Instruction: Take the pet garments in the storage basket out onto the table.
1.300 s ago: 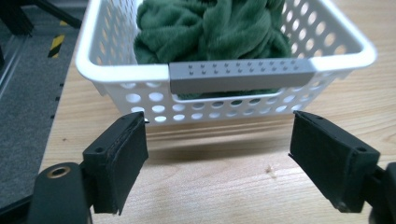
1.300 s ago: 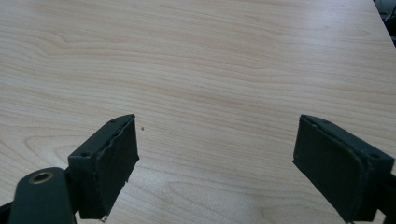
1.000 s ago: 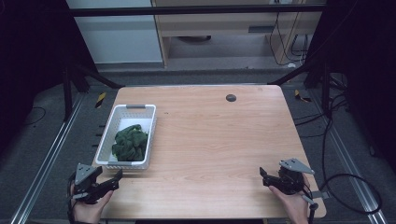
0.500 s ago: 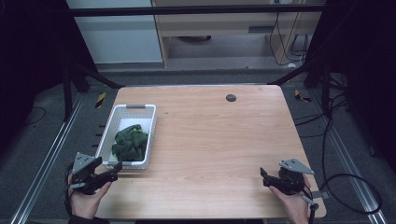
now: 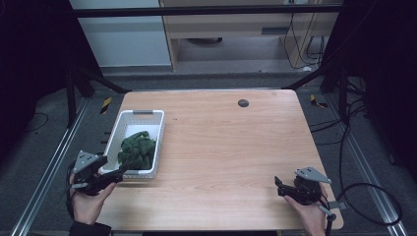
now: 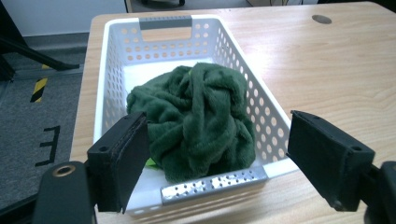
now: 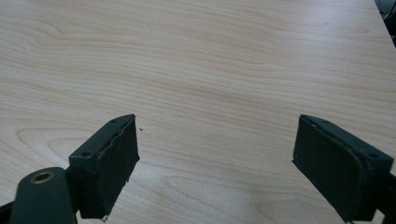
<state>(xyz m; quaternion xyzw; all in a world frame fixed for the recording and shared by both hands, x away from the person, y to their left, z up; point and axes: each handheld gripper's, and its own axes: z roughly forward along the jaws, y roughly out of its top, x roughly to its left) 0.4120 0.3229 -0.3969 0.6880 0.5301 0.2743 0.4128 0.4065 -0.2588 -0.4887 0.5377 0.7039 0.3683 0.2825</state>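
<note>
A white basket (image 5: 155,129) sits at the left of the worktop (image 5: 231,157) with a crumpled green cloth (image 6: 196,121) heaped inside. The left hand-held gripper (image 6: 215,163) hangs just before the basket's near rim, jaws spread wide and empty, framing the cloth. The right hand-held gripper (image 7: 215,163) rests over bare wood, likewise released. Likely next is a pick: go over the rim, sink into the heap's crown, then close.

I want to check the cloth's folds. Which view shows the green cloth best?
The left gripper view: the green cloth is close, bunched in the white basket. The high view shows it small. The right gripper view shows bare table.
</note>
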